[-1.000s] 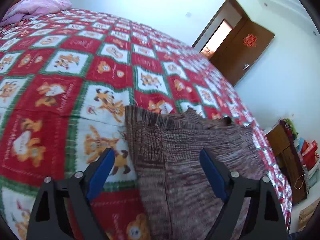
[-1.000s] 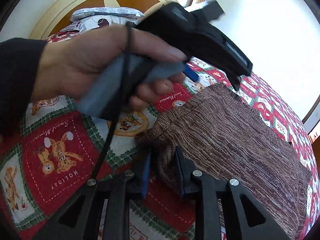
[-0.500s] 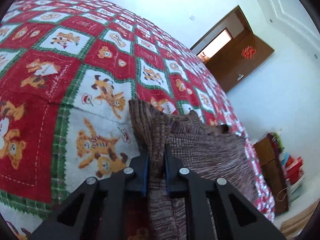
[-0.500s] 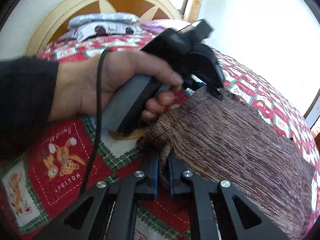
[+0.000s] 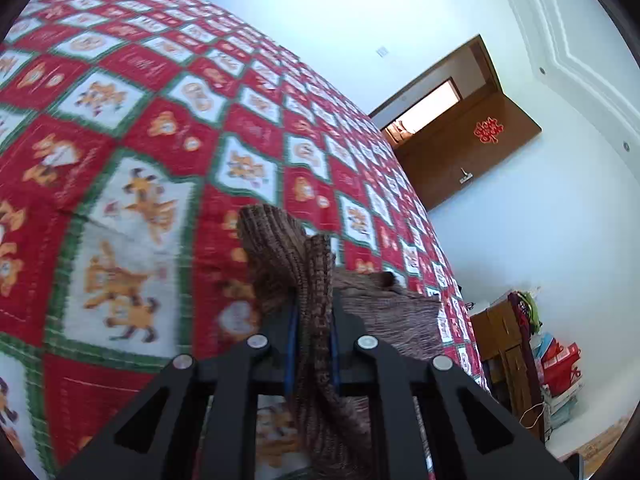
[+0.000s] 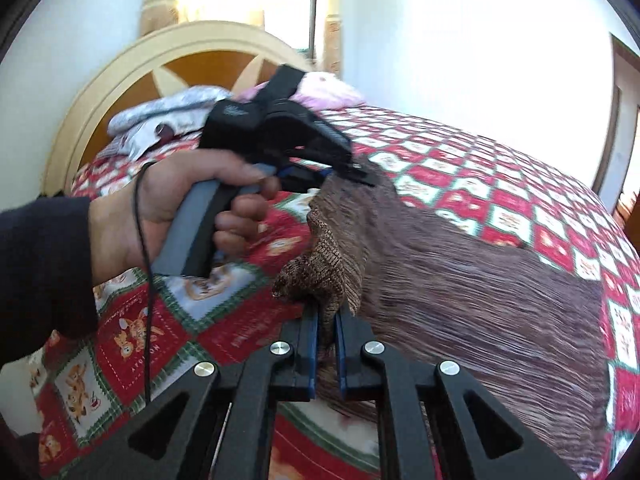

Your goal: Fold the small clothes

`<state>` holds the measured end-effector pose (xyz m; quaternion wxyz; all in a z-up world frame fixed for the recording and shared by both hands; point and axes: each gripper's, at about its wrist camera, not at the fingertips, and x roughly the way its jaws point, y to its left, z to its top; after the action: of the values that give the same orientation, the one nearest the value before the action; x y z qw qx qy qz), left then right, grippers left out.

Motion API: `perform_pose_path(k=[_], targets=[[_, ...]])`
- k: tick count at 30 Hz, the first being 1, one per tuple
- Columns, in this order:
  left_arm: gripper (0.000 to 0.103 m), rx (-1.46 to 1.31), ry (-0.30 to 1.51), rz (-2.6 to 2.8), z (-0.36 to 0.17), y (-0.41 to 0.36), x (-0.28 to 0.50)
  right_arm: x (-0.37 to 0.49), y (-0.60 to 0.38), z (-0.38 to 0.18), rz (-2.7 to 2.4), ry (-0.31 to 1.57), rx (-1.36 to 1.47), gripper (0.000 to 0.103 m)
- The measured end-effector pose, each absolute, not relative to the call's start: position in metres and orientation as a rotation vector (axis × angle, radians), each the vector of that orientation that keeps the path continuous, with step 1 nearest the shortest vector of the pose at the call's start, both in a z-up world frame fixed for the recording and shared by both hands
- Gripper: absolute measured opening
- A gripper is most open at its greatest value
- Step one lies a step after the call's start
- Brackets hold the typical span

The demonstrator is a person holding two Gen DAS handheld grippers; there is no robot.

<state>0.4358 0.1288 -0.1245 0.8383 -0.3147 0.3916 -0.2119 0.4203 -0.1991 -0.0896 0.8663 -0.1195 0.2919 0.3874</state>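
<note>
Our brown knit garment (image 6: 460, 288) lies spread on the bed (image 5: 132, 128), its near edge raised off the quilt at two corners. Our left gripper (image 5: 313, 320) has just closed its jaws on one bunched corner; our right gripper (image 6: 325, 334) is clamped narrow on the other. We judge the thin pinches could slip if we pull the corners apart, or the loose knit could stretch and fold crooked. Open quilt stretches well beyond the garment; the bed's far edge drops toward the door (image 5: 468, 152).
</note>
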Motion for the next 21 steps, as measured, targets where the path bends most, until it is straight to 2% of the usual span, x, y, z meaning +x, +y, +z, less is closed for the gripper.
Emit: perform_pose_path(k=[10, 21], targets=[[0.013, -0.601, 0.784, -0.500, -0.091, 0.058, 0.450, 0.446, -0.274, -0.077, 0.727, 0.652, -0.060, 0.006], [0.013, -0.557, 0.807, -0.595, -0.077, -0.014, 0.463, 0.450, -0.339, -0.074, 0.668, 0.684, 0.033, 0.005]])
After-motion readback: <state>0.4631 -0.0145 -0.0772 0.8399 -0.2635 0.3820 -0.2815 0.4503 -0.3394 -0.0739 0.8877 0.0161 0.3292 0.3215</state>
